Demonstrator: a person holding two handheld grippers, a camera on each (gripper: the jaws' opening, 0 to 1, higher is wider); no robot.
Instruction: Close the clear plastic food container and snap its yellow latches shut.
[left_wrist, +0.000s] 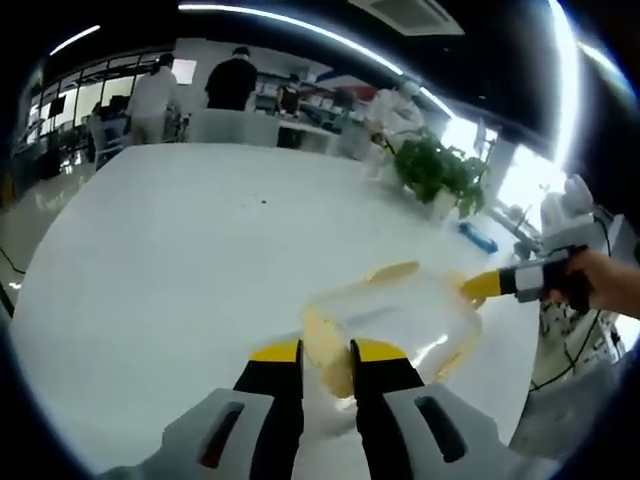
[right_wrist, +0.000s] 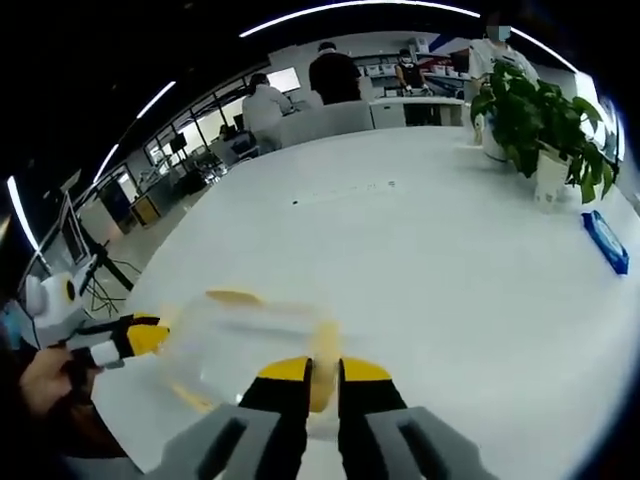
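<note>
Latches are what matter now: the clear plastic food container (left_wrist: 395, 320) is sitting on the white table (left_wrist: 180, 280) between the two grippers, with each gripper coming at it from an opposite short end, so its long axis is running roughly from one gripper to the other. In the left gripper view, the left gripper (left_wrist: 326, 362) is pressing its nearly closed jaws around a yellow latch (left_wrist: 328, 350) at the near end, though blur is making it hard to tell whether they are truly clamping it. The right gripper (right_wrist: 324, 378) is doing the same in the right gripper view, its jaws drawn close together on the latch at its end (right_wrist: 322, 365); again a firm grip cannot be confirmed. Both grippers are touching or just beside the container, so neither is clearly nearer. Further latches are showing along the long sides, one being (left_wrist: 392, 271). Behind, the table is stretching wide and bare toward a potted plant (right_wrist: 530, 115) and a blue object (right_wrist: 605, 240), while people are standing at counters in a bright office.
</note>
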